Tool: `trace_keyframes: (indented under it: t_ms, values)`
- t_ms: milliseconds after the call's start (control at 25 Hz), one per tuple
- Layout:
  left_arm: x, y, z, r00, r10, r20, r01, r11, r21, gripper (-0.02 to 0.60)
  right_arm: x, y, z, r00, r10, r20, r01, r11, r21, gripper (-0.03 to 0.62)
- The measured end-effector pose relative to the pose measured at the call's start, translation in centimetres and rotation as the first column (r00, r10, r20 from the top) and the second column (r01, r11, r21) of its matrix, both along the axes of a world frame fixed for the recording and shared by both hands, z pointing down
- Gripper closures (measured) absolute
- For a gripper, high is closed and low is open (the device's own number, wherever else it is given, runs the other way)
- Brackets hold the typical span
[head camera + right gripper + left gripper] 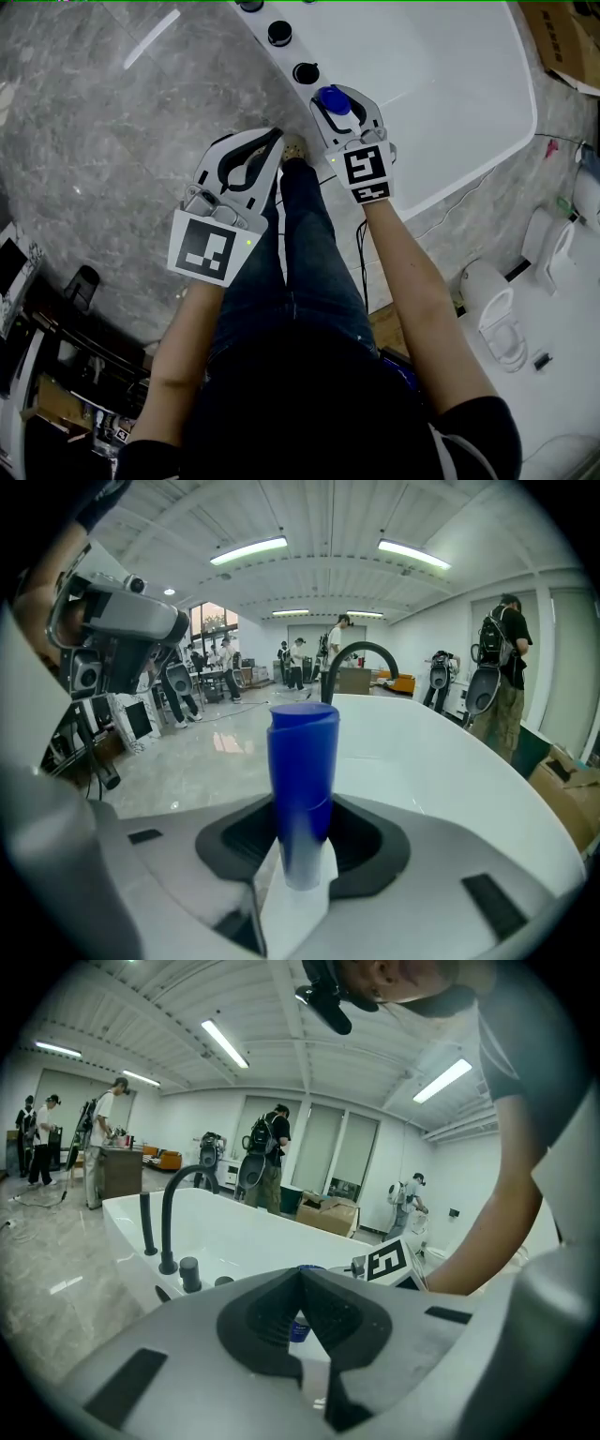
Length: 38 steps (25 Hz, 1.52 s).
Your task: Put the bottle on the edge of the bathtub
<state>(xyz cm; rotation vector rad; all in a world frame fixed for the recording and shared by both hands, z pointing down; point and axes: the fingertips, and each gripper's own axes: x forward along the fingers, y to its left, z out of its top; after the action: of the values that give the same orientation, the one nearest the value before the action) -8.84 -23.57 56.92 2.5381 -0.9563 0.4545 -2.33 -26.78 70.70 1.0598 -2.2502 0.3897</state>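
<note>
The right gripper [343, 101] pinches the bottle [334, 100] between its 2 jaws. In the right gripper view the right gripper [302, 855] has 1 jaw on each side of the bottle [302, 771], closed on its pale lower body. The blue cap stands up past the jaw tips, upright and centred in the gap. The bottle's base is hidden behind the jaws, so I cannot tell whether it rests on anything.

From the head view the bottle sits over the near left rim of the white bathtub [450, 112]. It is just near the closest of 3 black knobs [306, 72] that run along that rim toward the far side. In the right gripper view the bathtub [441, 771] spreads to the right behind the bottle, and a curved black faucet [361, 653] rises beyond the cap.

The left gripper [274, 141] hangs to the left of the right one, over the grey marble floor [112, 141] and apart from the tub. In the left gripper view the left gripper [302, 1275] has its jaws pressed together at the tips, with nothing held. A sliver of the blue bottle [298, 1328] shows through the slit below the tips, lying beyond them and not in them. The bathtub [244, 1232] and its faucet [178, 1204] lie farther off.
</note>
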Motion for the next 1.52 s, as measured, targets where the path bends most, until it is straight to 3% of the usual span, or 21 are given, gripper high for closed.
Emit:
trace_keyframes:
  t_ms: [320, 480, 560, 760, 920, 1080, 1160, 1320, 1520]
  values:
    - [-0.5, 0.9, 0.8, 1.000, 0.006, 0.002, -0.006, 0.999, -0.035, 0.557, 0.9, 1.0, 1.3, 1.000, 0.002, -0.013, -0.002, 1.000, 0.029, 0.422]
    - [-0.3, 1.4, 1.1, 1.000, 0.021, 0.002, -0.020, 0.999, -0.044, 0.557, 1.2, 1.3, 1.8, 0.999, -0.011, -0.042, 0.011, 1.000, -0.010, 0.422]
    - [-0.3, 1.5, 1.1, 1.000, 0.029, -0.003, -0.029, 0.999, -0.046, 0.557, 1.1, 1.6, 2.0, 0.997, -0.029, -0.065, 0.028, 0.999, -0.030, 0.381]
    - [-0.8, 1.6, -0.3, 0.999, 0.042, -0.007, -0.042, 0.999, -0.027, 0.557, 2.0, 3.2, -0.7, 0.996, 0.006, -0.092, -0.007, 1.000, -0.006, 0.358]
    - [-1.3, 1.6, -2.2, 0.997, 0.063, 0.032, -0.063, 0.998, -0.006, 0.557, 4.4, 5.3, -5.2, 0.988, 0.129, -0.089, -0.128, 0.992, 0.022, 0.358]
    - [-1.3, 1.0, -5.0, 0.998, 0.056, 0.030, -0.057, 0.998, 0.035, 0.557, 7.2, 6.1, -11.6, 0.959, 0.279, -0.045, -0.273, 0.957, 0.101, 0.377]
    - [-0.9, 0.5, -6.8, 0.998, 0.054, 0.015, -0.055, 0.996, 0.065, 0.558, 8.1, 5.8, -15.4, 0.946, 0.325, -0.005, -0.321, 0.934, 0.154, 0.516]
    - [0.1, -1.2, -12.1, 0.998, 0.060, -0.016, -0.057, 0.985, 0.166, 0.557, 9.2, 4.1, -22.8, 0.927, 0.369, 0.066, -0.373, 0.893, 0.251, 0.565]
    - [1.3, -2.2, -20.1, 0.997, 0.048, -0.059, -0.029, 0.959, 0.281, 0.558, 9.0, 3.1, -31.9, 0.924, 0.356, 0.141, -0.383, 0.854, 0.352, 0.568]
